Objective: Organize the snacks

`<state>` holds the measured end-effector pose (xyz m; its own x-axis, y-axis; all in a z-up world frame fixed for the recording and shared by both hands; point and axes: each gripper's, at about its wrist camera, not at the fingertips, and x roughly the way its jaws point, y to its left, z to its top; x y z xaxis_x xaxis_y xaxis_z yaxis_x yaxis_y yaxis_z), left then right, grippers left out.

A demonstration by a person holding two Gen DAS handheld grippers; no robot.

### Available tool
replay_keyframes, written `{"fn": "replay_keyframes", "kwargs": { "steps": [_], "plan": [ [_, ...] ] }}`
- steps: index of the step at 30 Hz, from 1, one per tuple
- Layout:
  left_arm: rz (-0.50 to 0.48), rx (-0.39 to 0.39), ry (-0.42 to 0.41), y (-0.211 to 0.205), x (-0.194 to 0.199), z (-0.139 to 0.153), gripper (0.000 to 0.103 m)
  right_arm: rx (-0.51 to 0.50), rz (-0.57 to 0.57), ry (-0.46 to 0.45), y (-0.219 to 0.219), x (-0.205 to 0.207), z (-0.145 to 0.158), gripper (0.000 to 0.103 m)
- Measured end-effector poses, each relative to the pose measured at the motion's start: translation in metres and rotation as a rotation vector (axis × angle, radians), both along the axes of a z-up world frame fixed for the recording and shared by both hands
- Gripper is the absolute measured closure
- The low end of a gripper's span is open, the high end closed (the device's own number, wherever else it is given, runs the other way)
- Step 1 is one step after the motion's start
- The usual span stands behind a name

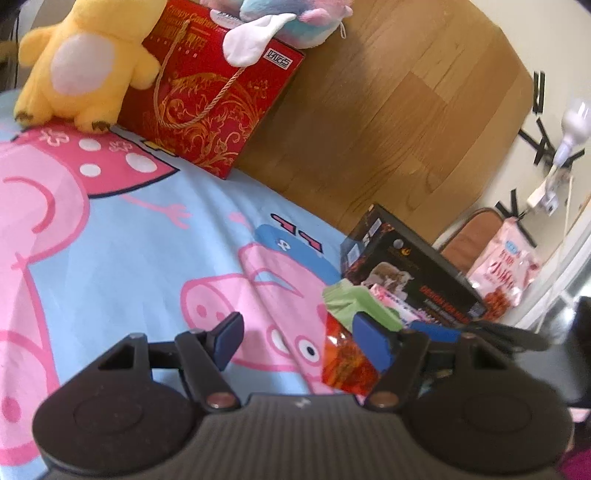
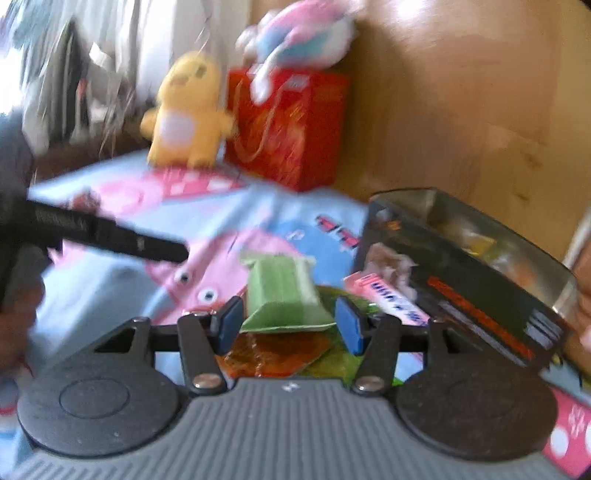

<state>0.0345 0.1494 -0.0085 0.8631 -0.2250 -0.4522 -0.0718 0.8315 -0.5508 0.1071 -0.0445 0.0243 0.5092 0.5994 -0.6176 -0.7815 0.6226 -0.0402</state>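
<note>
Left gripper [image 1: 301, 341] spread, empty, right gripper [image 2: 288, 325] agape astride green packet [image 2: 284, 299] (blurred, contact unclear)

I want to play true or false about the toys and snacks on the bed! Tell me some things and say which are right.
1. The yellow plush toy stands next to the red gift box. True.
2. The left tongs are squeezing the green snack packet. False: they are open and hold nothing.
3. A pink and blue plush toy sits on top of the red gift box. True.
4. The right tongs are shut tight. False: they are open, with the green snack packet between the fingers.
5. The bedsheet shows a pink cartoon pig. True.
6. The black tin box is purple. False: it is black with orange lettering.
</note>
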Motion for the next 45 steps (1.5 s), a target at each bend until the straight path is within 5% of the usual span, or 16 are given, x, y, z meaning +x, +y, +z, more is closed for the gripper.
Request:
{"fn": "replay_keyframes", "kwargs": {
  "steps": [3,4,5,7,12,14,16,20,23,26,29,36,42,45],
  "plan": [
    [-0.010,-0.049,-0.005,0.006,0.000,-0.003,0.036,-0.094,0.014,0.011,0.017,0.007,-0.009,0.047],
    [-0.013,-0.063,-0.003,0.007,0.000,-0.003,0.036,-0.083,0.012,0.017,0.018,0.010,-0.008,0.049],
    [-0.017,-0.076,0.000,0.009,0.001,-0.004,0.036,-0.072,0.011,0.043,0.018,0.014,-0.008,0.063],
    [-0.022,-0.096,-0.004,0.011,0.000,-0.006,0.036,-0.027,-0.020,0.133,0.012,0.023,-0.006,0.063],
    [-0.032,-0.084,-0.037,0.009,-0.004,-0.002,0.024,0.385,-0.052,0.664,-0.046,0.041,-0.005,0.071],
    [-0.037,-0.068,-0.047,0.006,-0.004,-0.001,0.024,0.544,-0.049,0.799,-0.073,0.038,-0.010,0.093],
    [-0.027,-0.061,-0.042,0.006,-0.004,-0.001,0.024,0.657,-0.125,0.863,-0.098,0.035,-0.016,0.090],
    [-0.008,-0.049,0.013,0.005,0.004,-0.003,0.024,0.587,-0.416,0.593,-0.128,0.014,-0.008,0.087],
    [-0.014,-0.001,0.044,-0.005,0.013,0.000,0.024,0.574,-0.353,0.501,-0.123,-0.010,0.000,0.084],
    [-0.042,0.025,0.061,-0.024,0.028,0.005,0.024,0.451,-0.207,0.355,-0.095,-0.036,0.011,0.069],
    [-0.070,0.077,0.089,-0.052,0.050,0.014,0.024,0.327,-0.097,0.216,-0.074,-0.061,0.015,0.067],
    [-0.239,0.245,0.039,-0.119,0.043,0.030,0.024,0.286,-0.176,0.177,-0.097,-0.073,0.003,0.068],
    [-0.101,0.467,0.148,-0.123,0.043,0.041,0.026,0.326,-0.229,0.165,-0.124,-0.080,0.009,0.067],
    [-0.042,0.492,0.159,-0.116,0.045,0.053,0.026,0.340,-0.240,0.132,-0.116,-0.076,0.018,0.067]
  ]
}}
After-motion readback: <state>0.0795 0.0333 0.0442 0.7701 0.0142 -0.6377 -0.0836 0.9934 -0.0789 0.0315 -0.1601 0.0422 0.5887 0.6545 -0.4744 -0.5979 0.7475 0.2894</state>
